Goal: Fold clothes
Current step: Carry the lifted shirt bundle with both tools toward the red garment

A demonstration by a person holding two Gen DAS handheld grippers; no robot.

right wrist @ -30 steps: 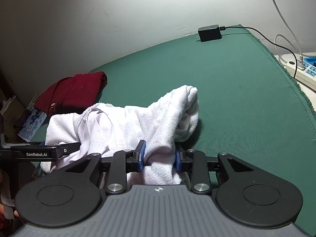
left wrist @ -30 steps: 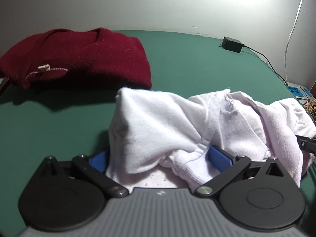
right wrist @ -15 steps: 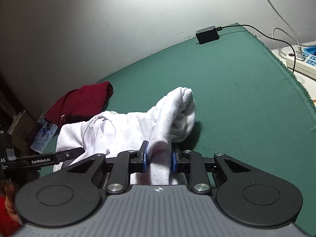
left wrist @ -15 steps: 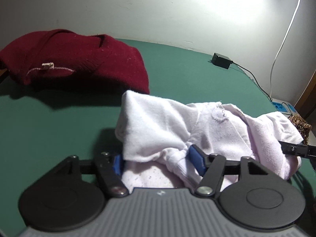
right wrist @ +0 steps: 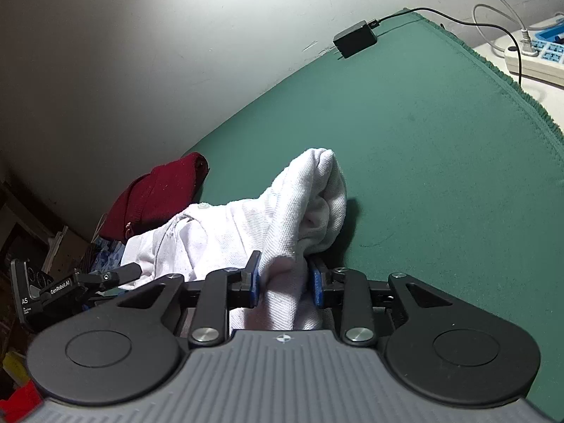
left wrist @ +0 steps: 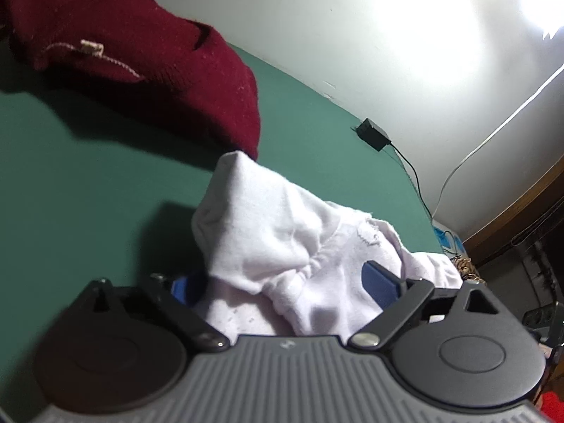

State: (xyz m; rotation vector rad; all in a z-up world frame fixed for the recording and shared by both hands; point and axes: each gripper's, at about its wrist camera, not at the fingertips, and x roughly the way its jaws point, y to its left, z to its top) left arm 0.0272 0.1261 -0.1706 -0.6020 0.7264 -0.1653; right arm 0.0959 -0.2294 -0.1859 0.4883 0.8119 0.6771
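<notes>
Green cloth (right wrist: 423, 162) covered the table against a pale wall. I saw the white garment (left wrist: 282, 246) bunched on it, reaching ahead of both sets of fingers. My left gripper (left wrist: 282, 287) had just been opening, fingers wide apart, cloth lying loose between them. My right gripper (right wrist: 283, 283) had eased slightly yet pinched a white fold. Beyond the left fingertips lay a maroon sweater (left wrist: 148, 63).
</notes>
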